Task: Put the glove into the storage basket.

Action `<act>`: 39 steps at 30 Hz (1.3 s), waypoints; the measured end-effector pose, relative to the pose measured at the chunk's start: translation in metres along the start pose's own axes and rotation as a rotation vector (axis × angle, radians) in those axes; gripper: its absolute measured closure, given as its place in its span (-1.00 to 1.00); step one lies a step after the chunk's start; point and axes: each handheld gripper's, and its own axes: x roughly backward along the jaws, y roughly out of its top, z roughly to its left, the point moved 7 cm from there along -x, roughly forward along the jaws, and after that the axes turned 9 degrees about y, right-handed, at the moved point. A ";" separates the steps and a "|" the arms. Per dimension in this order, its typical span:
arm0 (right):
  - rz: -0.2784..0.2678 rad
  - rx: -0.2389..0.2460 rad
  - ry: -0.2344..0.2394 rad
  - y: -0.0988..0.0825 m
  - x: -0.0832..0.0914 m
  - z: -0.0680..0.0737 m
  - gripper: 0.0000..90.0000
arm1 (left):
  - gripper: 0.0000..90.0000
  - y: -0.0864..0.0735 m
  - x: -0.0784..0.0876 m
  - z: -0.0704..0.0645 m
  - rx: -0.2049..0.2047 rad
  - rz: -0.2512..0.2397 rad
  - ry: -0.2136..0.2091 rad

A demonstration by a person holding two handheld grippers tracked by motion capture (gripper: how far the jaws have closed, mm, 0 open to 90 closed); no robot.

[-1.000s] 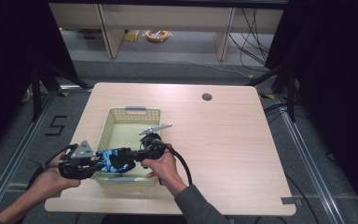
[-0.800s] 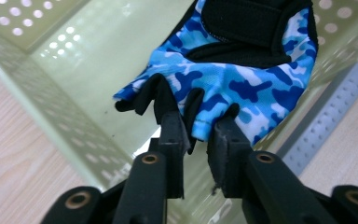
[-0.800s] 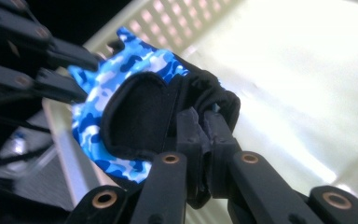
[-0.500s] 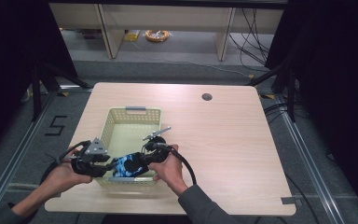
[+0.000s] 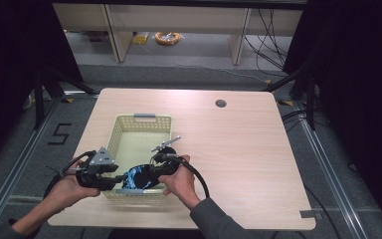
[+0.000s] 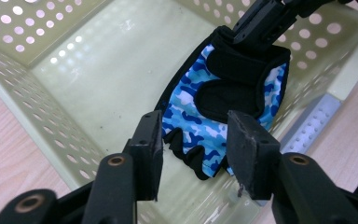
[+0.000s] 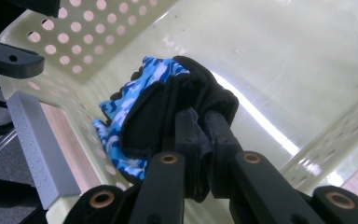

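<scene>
A blue camouflage glove with black trim [image 6: 200,126] hangs in the near end of a pale yellow perforated basket [image 5: 144,130]. My right gripper [image 7: 200,116] is shut on the glove's black cuff [image 7: 191,88] and holds it above the basket floor [image 7: 307,56]. My left gripper [image 6: 195,122] stands open, its jaws either side of the glove's finger end without pressing on it; they have just been opening. In the high view the left gripper [image 5: 121,180] and right gripper [image 5: 148,174] meet over the basket's near wall, with the glove [image 5: 138,178] between them.
The basket has grey handles at its far end [image 5: 144,116] and near end [image 6: 310,126]. A round cable hole [image 5: 221,103] lies at the table's back right. Bare wood stretches to the right of the basket. Shelves and an orange coil [image 5: 167,37] lie beyond the table.
The left gripper's jaws have opened and let go of the glove, after shifting slightly right towards the basket. The right gripper has kept still, shut on the glove.
</scene>
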 end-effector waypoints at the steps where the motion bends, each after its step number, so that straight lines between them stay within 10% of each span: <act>1: 0.011 -0.010 -0.004 -0.001 0.000 0.001 0.90 | 0.15 0.000 0.000 0.000 0.005 0.002 -0.002; 14: 0.055 0.087 -0.097 0.002 0.004 0.003 0.67 | -0.06 0.001 -0.003 0.001 0.040 -0.002 0.006; 24: -0.056 0.129 -0.078 0.021 0.028 0.008 0.53 | -0.14 0.010 0.006 -0.004 0.027 -0.047 -0.003; 29: -0.080 0.104 -0.077 0.015 0.048 0.011 0.38 | -0.26 0.016 0.011 -0.020 0.079 -0.115 -0.032; 32: -0.136 0.176 -0.062 0.012 0.059 0.007 0.28 | -0.32 0.022 0.014 -0.030 0.134 -0.161 -0.055; 39: -0.184 0.175 -0.078 -0.008 0.089 -0.002 0.06 | -0.47 0.030 0.012 -0.053 0.147 -0.212 -0.114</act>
